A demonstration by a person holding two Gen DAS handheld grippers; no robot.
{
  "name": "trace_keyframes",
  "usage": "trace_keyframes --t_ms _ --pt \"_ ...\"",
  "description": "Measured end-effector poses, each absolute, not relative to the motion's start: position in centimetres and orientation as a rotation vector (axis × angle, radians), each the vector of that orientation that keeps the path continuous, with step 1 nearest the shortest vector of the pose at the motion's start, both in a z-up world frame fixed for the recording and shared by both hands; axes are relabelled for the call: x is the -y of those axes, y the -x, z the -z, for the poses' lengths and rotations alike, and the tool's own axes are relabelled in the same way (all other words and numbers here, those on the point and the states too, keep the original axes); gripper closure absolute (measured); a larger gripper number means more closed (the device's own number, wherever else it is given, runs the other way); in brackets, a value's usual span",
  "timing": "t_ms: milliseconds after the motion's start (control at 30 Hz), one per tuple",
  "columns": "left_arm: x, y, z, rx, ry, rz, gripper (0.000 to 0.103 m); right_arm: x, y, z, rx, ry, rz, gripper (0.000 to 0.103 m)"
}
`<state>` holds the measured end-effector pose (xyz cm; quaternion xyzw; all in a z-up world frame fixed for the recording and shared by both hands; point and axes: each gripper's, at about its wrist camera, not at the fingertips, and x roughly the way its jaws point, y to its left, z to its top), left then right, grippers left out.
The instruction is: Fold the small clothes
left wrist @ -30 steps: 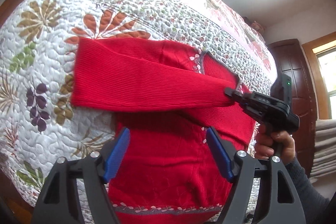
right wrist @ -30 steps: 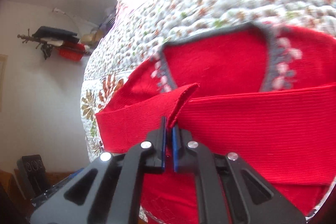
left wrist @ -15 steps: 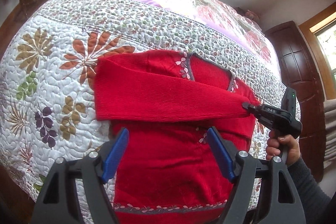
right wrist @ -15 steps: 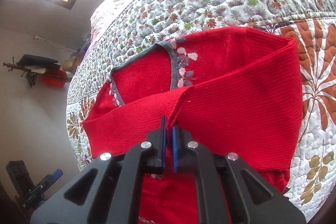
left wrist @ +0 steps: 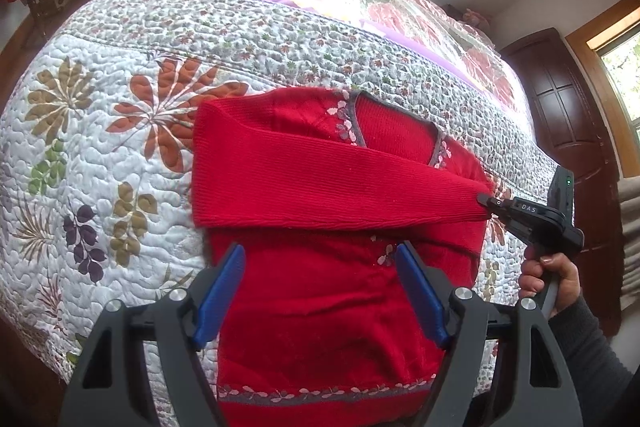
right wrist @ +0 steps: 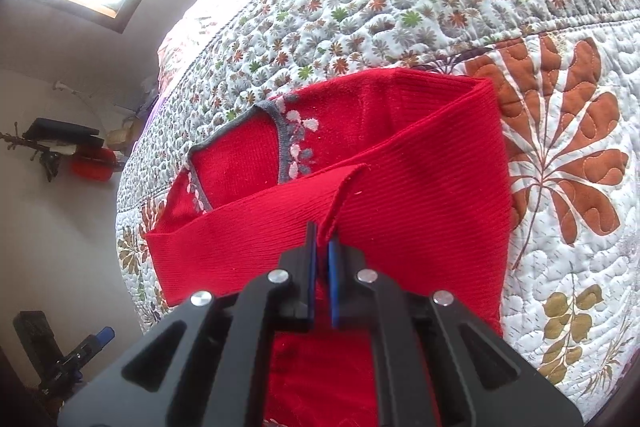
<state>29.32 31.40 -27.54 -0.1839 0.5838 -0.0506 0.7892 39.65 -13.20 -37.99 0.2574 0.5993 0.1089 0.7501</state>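
on the quilt, red sweater, right claw clamped on sleeve cuff, left claw apart above

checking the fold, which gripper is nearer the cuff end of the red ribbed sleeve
Right. The right gripper is shut on the cuff of the red ribbed sleeve, which lies across the red knit sweater. The left gripper hangs open above the sweater's lower body.

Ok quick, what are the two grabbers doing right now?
Left gripper: open, holding nothing, above the red sweater.
Right gripper: closed on the sweater's sleeve cuff.
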Motion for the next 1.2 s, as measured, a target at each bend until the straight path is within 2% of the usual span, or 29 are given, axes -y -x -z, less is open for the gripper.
trace_keyframes --t_ms 333,600,700,733,800,867,900,1000,1200 --pt "-35.8 -27.6 30.5 -1.309 0.438 0.008 0.025 15.4 -38.4 39.4 -1.317 -0.564 -0.184 0.099" --pt "-35.0 -28.0 31.6 -1.336 0.439 0.032 0.025 17.1 -38.2 40.1 -1.314 -0.567 -0.163 0.099" --pt "-34.1 -28.2 31.9 -1.349 0.43 0.048 0.025 17.0 -38.5 40.9 -1.328 -0.596 -0.194 0.09" --pt "-33.9 -28.3 32.0 -1.354 0.427 0.051 0.025 17.1 -38.7 41.2 -1.333 -0.615 -0.201 0.081" --pt "-33.5 -28.4 32.1 -1.36 0.419 0.056 0.025 17.4 -39.1 41.6 -1.33 -0.648 -0.193 0.071" --pt "-33.3 -28.4 32.1 -1.365 0.415 0.059 0.025 17.7 -39.8 42.1 -1.333 -0.667 -0.179 0.071" --pt "-33.2 -28.4 32.2 -1.367 0.413 0.06 0.025 18.0 -40.0 42.3 -1.337 -0.679 -0.17 0.072" --pt "-32.9 -28.4 32.2 -1.371 0.406 0.064 0.025 18.5 -40.6 42.2 -1.336 -0.676 -0.166 0.1" --pt "-32.3 -28.5 32.6 -1.382 0.407 0.074 0.025 17.9 -39.9 38.7 -1.243 -0.527 -0.173 0.101"
